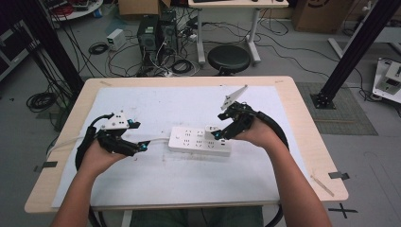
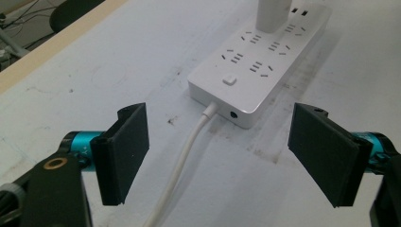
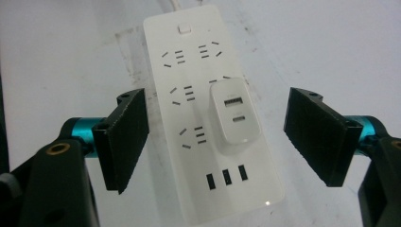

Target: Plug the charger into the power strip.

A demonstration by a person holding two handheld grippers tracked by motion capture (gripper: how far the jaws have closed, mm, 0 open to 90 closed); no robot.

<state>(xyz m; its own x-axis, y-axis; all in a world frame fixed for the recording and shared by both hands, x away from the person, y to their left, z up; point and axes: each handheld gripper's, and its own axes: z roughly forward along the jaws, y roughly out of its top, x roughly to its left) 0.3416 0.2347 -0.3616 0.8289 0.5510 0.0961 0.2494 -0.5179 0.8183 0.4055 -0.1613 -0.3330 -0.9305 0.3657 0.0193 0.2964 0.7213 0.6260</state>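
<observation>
A white power strip (image 1: 189, 141) lies flat mid-table on a white mat, its white cable (image 2: 184, 161) running off toward the left. A white USB charger (image 3: 235, 111) is plugged into one of its sockets near the right end. My left gripper (image 1: 142, 146) is open just left of the strip's cable end, and the cable passes between its jaws in the left gripper view. My right gripper (image 1: 218, 134) hovers over the strip's right end, open. In the right gripper view the jaws stand wide on either side of the strip (image 3: 189, 61) and the charger, touching neither.
The white mat (image 1: 142, 104) covers most of the wooden table (image 1: 302, 118). Beyond the far edge stand a black stool (image 1: 229, 58), computer towers (image 1: 156, 33) and loose floor cables. A black frame post (image 1: 352, 52) rises at the right.
</observation>
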